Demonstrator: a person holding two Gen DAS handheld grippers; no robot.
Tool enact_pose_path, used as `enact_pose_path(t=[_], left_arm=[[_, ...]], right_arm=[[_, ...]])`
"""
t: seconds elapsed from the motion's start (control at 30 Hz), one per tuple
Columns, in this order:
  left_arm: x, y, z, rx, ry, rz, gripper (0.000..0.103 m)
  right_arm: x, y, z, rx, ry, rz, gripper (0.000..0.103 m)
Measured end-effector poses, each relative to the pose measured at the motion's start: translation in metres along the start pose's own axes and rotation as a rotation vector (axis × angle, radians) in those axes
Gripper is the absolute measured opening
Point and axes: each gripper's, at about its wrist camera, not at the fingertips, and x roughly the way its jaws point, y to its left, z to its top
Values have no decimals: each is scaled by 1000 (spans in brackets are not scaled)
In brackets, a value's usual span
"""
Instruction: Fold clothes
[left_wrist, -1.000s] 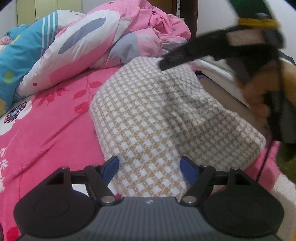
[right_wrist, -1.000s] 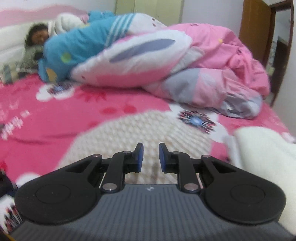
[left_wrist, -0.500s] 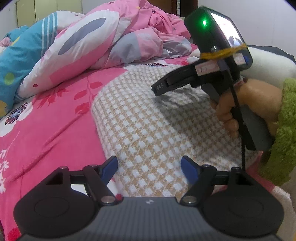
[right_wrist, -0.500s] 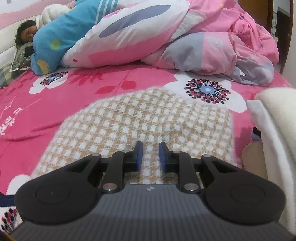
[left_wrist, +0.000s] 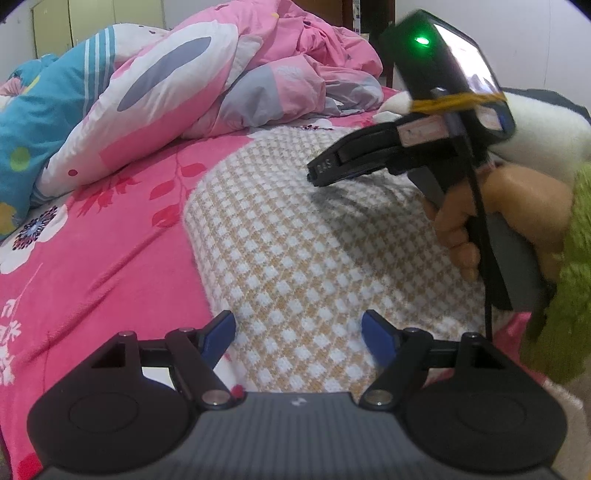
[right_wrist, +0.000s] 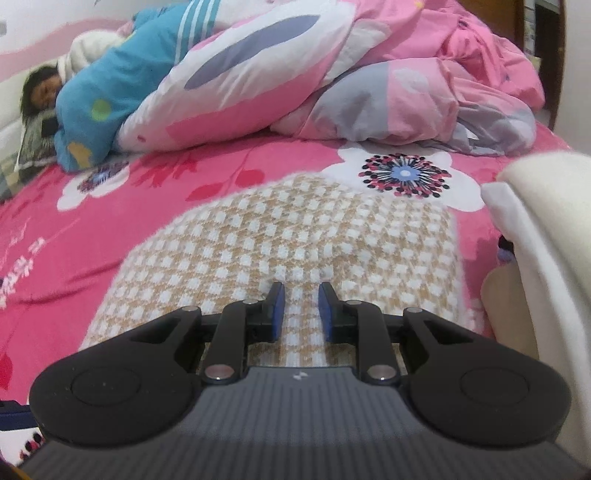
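Tan-and-white checked knit garment (left_wrist: 310, 236) is lying folded flat on the pink floral bed (left_wrist: 92, 240). Hovering at its near edge, the left hand-held gripper (left_wrist: 298, 334) is standing wide open, nothing between its blue pads. Over the garment's right part, the right hand-held gripper (right_wrist: 301, 309) is holding a narrow gap, gripping nothing. A crumpled quilt (right_wrist: 295, 74) is lying at the far side.
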Motion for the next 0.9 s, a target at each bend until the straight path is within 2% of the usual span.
enact_pose_path(t=[0.07, 0.1, 0.13, 0.2, 0.3, 0.37, 0.43, 0.53, 0.6, 0.67, 0.73, 0.9], left_arm=[[-2, 6, -3, -22, -16, -25, 77], [-5, 12, -4, -39, -26, -43, 77], [-7, 19, -6, -56, -38, -61, 77], [-14, 35, -10, -92, -67, -109, 77], [-20, 62, -14, -161, -91, -211, 83], [-14, 82, -17, -238, -62, -302, 85], [-1, 102, -22, -326, -18, -388, 85], [18, 119, -31, -422, 52, -502, 86], [30, 124, -37, -466, 98, -578, 86], [36, 120, -40, -457, 109, -596, 88], [43, 113, -42, -444, 102, -612, 91], [58, 96, -43, -451, 91, -654, 92]], right_arm=[[-12, -2, -4, 19, -32, 2, 24], [-25, -6, -8, 41, -60, 7, 32], [-39, -10, -13, 64, -89, 11, 44], [-75, -22, -32, 122, -162, 16, 58], [-125, -42, -71, 231, -224, 39, 67], [-149, -56, -100, 321, -236, 62, 70], [-163, -72, -126, 428, -231, 75, 81], [-163, -96, -158, 576, -199, 53, 82], [-151, -115, -172, 715, -172, 108, 82], [-141, -127, -175, 789, -189, 186, 88], [-128, -134, -165, 801, -160, 229, 90], [-103, -119, -141, 690, -58, 229, 94]])
